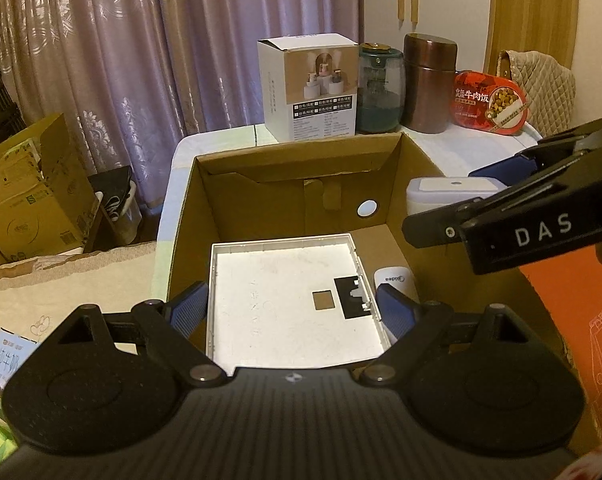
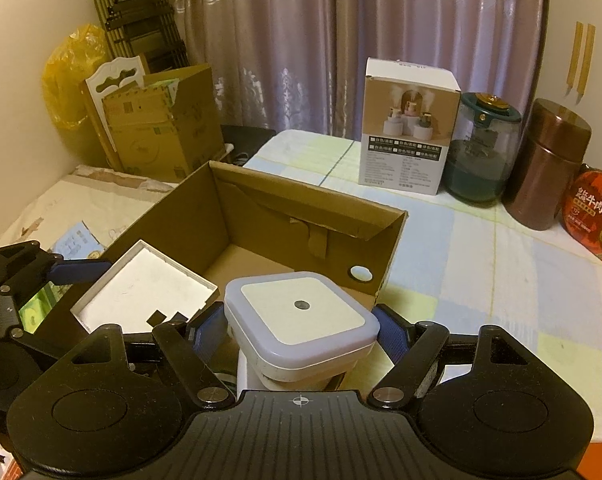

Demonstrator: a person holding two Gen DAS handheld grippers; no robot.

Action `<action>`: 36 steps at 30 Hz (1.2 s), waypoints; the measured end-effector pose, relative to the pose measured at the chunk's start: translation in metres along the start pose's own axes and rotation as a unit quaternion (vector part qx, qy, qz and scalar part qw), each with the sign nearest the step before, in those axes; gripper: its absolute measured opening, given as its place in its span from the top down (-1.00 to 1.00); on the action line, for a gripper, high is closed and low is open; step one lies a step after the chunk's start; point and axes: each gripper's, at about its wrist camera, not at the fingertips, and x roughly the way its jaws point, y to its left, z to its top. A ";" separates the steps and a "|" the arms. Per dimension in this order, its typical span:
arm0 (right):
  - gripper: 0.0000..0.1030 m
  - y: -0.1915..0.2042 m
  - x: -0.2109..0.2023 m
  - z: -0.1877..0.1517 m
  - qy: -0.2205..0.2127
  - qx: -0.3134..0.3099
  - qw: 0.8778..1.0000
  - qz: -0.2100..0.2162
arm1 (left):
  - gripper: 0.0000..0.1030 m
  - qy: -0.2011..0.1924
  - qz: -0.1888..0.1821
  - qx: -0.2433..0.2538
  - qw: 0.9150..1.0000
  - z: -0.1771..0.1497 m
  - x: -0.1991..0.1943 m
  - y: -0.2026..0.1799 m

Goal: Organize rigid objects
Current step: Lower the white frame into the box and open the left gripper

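Observation:
An open cardboard box (image 1: pixel 393 184) (image 2: pixel 393 240) stands on the table. In it lie a flat white square tray (image 1: pixel 285 300) (image 2: pixel 141 284) and a white Midea device (image 1: pixel 395 282). My left gripper (image 1: pixel 291 308) is open over the box, its fingers either side of the tray's near end, holding nothing. My right gripper (image 2: pixel 301 330) is shut on a white square night light (image 2: pixel 301 320) (image 1: pixel 449 192) and holds it above the box's right wall. The right gripper also shows in the left wrist view (image 1: pixel 501 184).
At the back of the table stand a white product box (image 2: pixel 407 132), a green glass jar (image 2: pixel 483 152), a brown canister (image 2: pixel 549 164) and a red food tin (image 2: pixel 595 220). Cardboard boxes (image 2: pixel 161 124) stand at the back left. An orange box (image 1: pixel 581 320) is at right.

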 end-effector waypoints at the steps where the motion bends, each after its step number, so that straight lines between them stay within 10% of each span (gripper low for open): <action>1: -0.46 0.000 0.000 0.000 0.000 0.001 1.000 0.000 | -0.69 0.000 -0.001 0.002 1.000 0.001 0.001 0.000; 36: -0.46 -0.008 0.011 0.021 -0.010 0.014 1.000 0.003 | -0.70 -0.001 0.003 0.011 1.000 0.015 0.027 0.004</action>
